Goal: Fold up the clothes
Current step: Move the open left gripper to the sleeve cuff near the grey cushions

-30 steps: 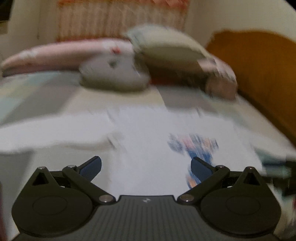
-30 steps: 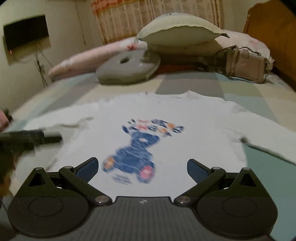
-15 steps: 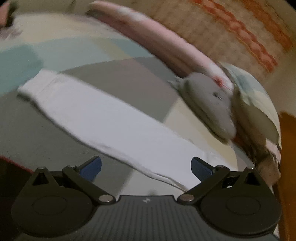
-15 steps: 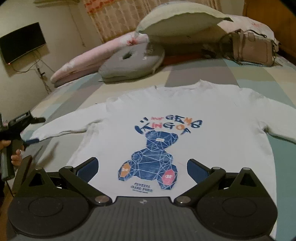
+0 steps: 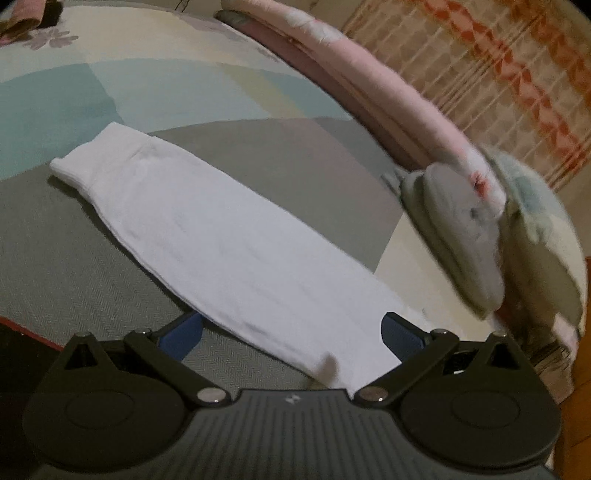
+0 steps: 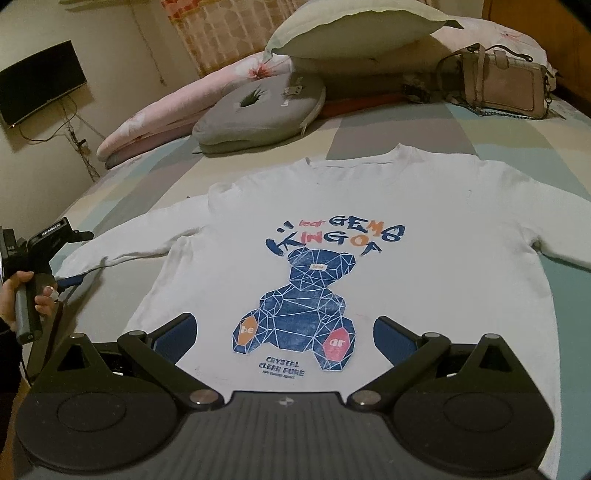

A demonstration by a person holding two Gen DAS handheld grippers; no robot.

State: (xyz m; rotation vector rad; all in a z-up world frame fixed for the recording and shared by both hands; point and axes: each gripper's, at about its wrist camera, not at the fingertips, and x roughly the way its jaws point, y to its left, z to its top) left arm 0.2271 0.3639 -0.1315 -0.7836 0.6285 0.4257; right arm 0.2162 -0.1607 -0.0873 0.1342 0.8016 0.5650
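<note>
One white shirt (image 6: pixel 369 229) lies flat on the bed (image 6: pixel 554 122), front side up, with a blue bear print (image 6: pixel 306 302) in the middle of the chest. Both sleeves are spread out to the sides.

The left gripper (image 5: pixel 291 328) is low over the left sleeve (image 5: pixel 207 236). Its two blue fingers (image 5: pixel 183 332) are wide apart, and the sleeve passes between them near the shoulder end; the cuff lies far ahead, at the upper left of the left wrist view. The fingers do not press the cloth. In the right wrist view the same gripper (image 6: pixel 70 280) appears at the left edge, held by a hand (image 6: pixel 22 291), with one blue finger tip close to the sleeve cuff; I cannot tell if it touches.

The right gripper (image 6: pixel 284 328) hangs over the lower hem of the shirt. Its two fingers (image 6: pixel 175 332) are also spread wide and hold nothing. The bear print is between them, a little ahead.

At the head of the bed I count one grey cushion (image 6: pixel 258 110) with a hole, one long pink pillow (image 6: pixel 177 107), one pale pillow (image 6: pixel 354 29) on top, and one beige bag (image 6: pixel 498 85) to the right. One dark screen (image 6: pixel 40 85) hangs on the wall at the left, and a patterned curtain (image 5: pixel 491 74) is behind the pillows.
</note>
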